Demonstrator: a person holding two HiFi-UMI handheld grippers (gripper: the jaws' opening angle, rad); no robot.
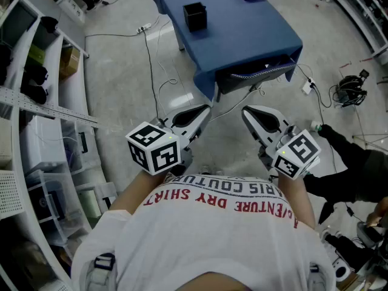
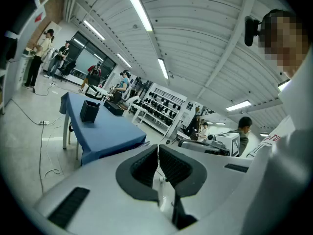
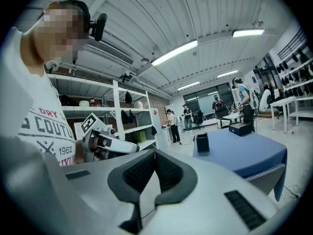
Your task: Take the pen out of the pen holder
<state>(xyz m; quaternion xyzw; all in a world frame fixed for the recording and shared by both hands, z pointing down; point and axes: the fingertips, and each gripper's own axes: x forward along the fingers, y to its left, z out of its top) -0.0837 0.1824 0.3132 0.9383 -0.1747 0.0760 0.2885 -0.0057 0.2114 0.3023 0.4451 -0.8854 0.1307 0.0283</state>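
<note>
We're in a big open lab hall here, with a workshop feel all over. There's a bare grey floor [image 1: 121, 65] underfoot, a power strip [image 1: 143, 27] lying on it, and a tangle of black cable [image 1: 347, 91] off to the side. Metal shelving [image 1: 42, 111] runs down the left, stacked with boxes and bins. Overhead is a ribbed ceiling [image 2: 195, 43] with long strip lights [image 2: 138, 6]. By the far wall, white racks [image 2: 164, 104] are hung with rows of dark gear. One tabletop [image 1: 242, 35] draped in blue cloth stands out in the open, and several people [image 2: 38, 58] are standing about at other stations.
</note>
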